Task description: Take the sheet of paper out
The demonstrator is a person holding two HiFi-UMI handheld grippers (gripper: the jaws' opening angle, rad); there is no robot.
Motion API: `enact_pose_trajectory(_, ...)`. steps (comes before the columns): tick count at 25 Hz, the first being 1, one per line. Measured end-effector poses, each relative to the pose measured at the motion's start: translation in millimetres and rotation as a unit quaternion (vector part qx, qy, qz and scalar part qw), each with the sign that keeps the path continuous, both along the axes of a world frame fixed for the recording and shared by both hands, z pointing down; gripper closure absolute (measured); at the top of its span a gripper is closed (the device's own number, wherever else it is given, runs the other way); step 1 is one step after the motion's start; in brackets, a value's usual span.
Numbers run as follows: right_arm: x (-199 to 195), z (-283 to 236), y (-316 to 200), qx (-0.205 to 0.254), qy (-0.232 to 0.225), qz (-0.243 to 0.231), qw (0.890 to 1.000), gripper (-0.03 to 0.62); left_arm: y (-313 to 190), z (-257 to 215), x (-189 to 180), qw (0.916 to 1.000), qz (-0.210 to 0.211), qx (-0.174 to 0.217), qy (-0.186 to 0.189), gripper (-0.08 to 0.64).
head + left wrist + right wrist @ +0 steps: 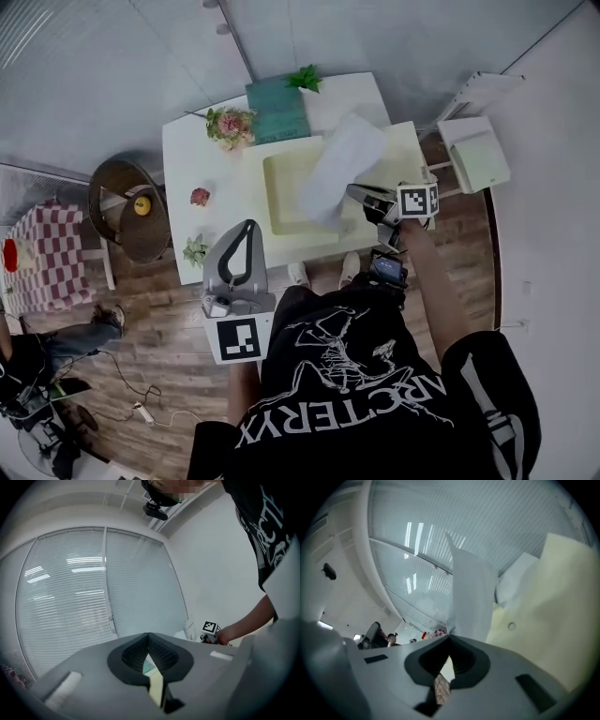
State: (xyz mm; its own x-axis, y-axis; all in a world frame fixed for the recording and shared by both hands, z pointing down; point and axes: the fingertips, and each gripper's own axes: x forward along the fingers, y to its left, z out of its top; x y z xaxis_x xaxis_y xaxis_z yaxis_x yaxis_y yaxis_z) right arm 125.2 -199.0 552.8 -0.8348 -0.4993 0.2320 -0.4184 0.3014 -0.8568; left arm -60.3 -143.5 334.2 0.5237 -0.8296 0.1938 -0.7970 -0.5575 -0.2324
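A white sheet of paper (342,161) rises at a slant above the cream folder (286,192) that lies open on the white table (192,155). My right gripper (352,192) is shut on the sheet's lower edge. In the right gripper view the sheet (471,590) stands up from the closed tips of that gripper (450,637), with the cream folder (553,611) to its right. My left gripper (242,246) hangs off the table's near edge, close to my body, shut with nothing in it. Its tips (148,635) meet in the left gripper view.
A teal book (278,114), a flower bunch (230,124) and a green sprig (305,78) sit at the table's far side. A wicker chair (131,208) stands on the left. On the right is a white box (478,155).
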Motion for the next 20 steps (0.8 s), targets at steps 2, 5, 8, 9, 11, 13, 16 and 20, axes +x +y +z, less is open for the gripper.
enact_pose_trajectory(2, -5, -33, 0, 0.053, 0.018, -0.003, 0.998, 0.580, -2, -1, 0, 1.0000, 0.000, -0.001, 0.007, 0.548)
enact_pose_trajectory(5, -15, -73, 3, 0.114, 0.040, -0.004, 0.993, 0.580, -6, -3, 0, 0.9999, 0.003, 0.006, 0.011, 0.548)
enact_pose_trajectory(8, -26, -100, 9, 0.163, 0.073, -0.010, 0.984, 0.580, -10, -1, -1, 0.9999, 0.001, 0.006, 0.016, 0.548)
enact_pose_trajectory(9, -30, -110, 12, 0.182, 0.081, -0.013, 0.980, 0.580, -12, -1, -1, 0.9998, 0.000, 0.005, 0.019, 0.548)
enact_pose_trajectory(11, -37, -131, 16, 0.218, 0.093, -0.016, 0.971, 0.580, -16, -3, 0, 0.9997, 0.000, 0.007, 0.025, 0.548)
enact_pose_trajectory(13, -42, -153, 18, 0.252, 0.105, -0.015, 0.962, 0.580, -20, -5, 0, 0.9994, -0.003, 0.008, 0.032, 0.548)
enact_pose_trajectory(16, -46, -179, 19, 0.297, 0.118, -0.005, 0.948, 0.580, -25, -6, -1, 0.9993, -0.005, 0.012, 0.034, 0.548)
enact_pose_trajectory(20, -47, -204, 19, 0.349, 0.154, 0.012, 0.924, 0.580, -32, -8, -3, 0.9991, -0.011, 0.016, 0.038, 0.548)
